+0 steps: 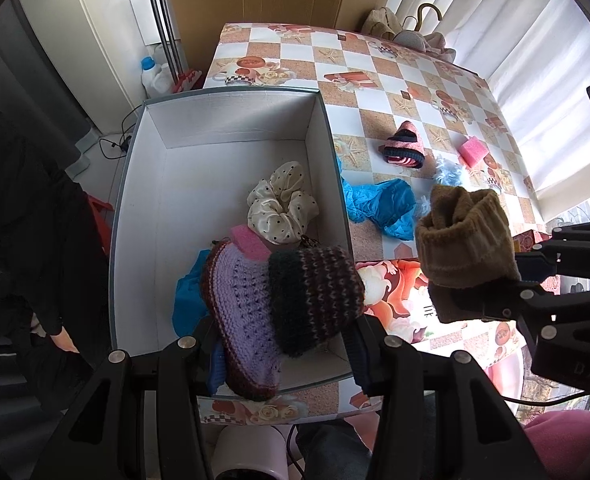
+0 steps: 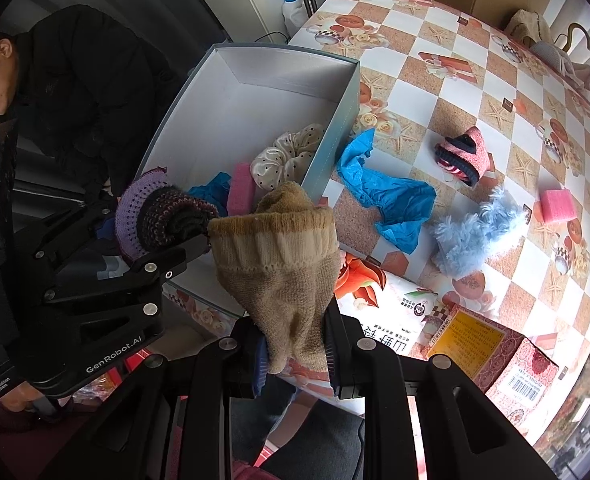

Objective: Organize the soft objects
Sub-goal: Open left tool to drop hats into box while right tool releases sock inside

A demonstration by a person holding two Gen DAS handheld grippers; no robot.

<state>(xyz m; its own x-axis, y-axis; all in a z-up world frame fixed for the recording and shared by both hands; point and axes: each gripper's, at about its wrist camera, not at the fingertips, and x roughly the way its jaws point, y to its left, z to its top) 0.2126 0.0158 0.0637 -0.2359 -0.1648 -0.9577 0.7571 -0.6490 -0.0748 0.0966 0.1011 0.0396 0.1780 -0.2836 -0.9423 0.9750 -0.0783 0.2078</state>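
Note:
My left gripper is shut on a purple and dark knitted slipper and holds it over the near end of the white cardboard box. In the box lie a cream dotted scrunchie, a pink sponge and a blue cloth. My right gripper is shut on a tan knitted sock, held just right of the box's near corner. On the table lie a blue glove, a pink striped slipper, a light blue fluffy item and a second pink sponge.
The checked tablecloth covers the table. A printed bag and patterned cartons lie at the near right edge. Clothes and a hanger sit at the far corner. A person in black sits left of the box.

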